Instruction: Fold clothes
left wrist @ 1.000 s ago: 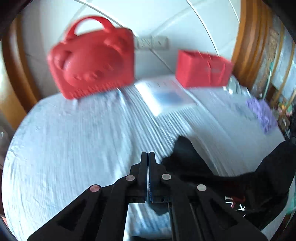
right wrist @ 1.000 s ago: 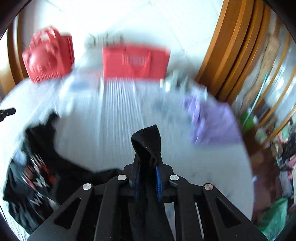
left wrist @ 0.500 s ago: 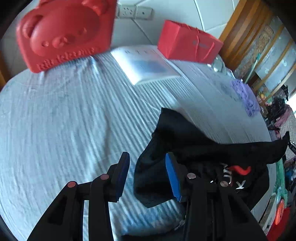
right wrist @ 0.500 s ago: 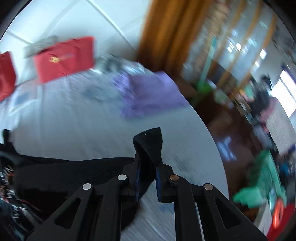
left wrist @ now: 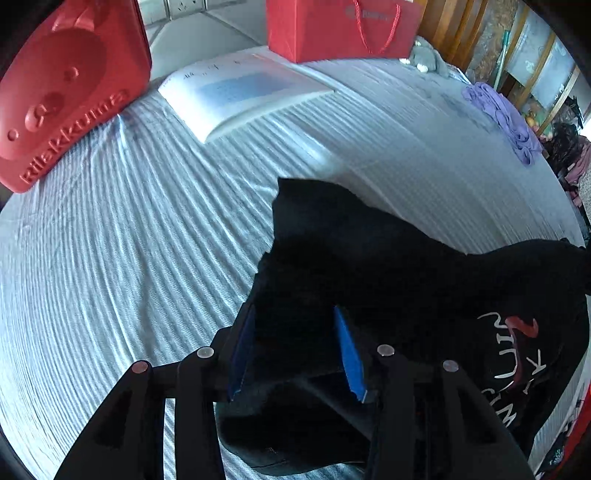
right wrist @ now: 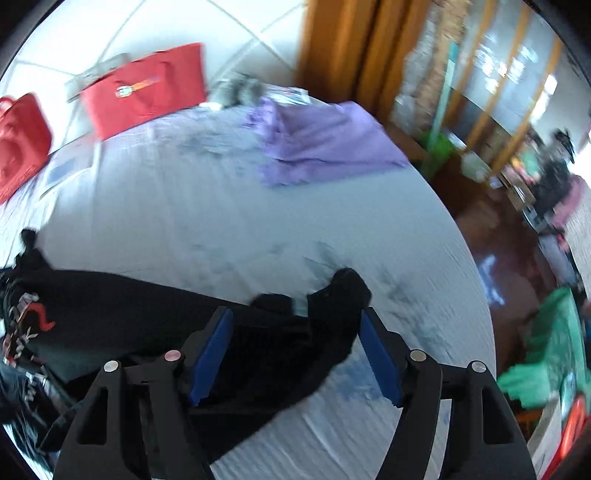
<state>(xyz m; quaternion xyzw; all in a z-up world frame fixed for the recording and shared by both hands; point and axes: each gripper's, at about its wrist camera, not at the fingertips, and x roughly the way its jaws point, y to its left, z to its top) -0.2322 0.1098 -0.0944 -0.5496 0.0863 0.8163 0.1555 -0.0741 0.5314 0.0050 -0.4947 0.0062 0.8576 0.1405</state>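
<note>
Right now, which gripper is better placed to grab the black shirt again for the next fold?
Probably the left gripper: its open jaws straddle a raised fold of the black shirt. The right gripper, also open, straddles a flatter sleeve end.

A bed with a pale blue ribbed cover (left wrist: 110, 258) carries a red bear-embossed bag (left wrist: 62, 99) at its far left, a red paper gift bag (left wrist: 332, 29) against the wall, a flat white package (left wrist: 240, 92) between them, and a crumpled purple cloth (right wrist: 325, 144) near the right edge.

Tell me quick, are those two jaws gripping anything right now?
Left gripper: open, black garment between the jaws, not clamped.
Right gripper: open, over the same garment.
</note>
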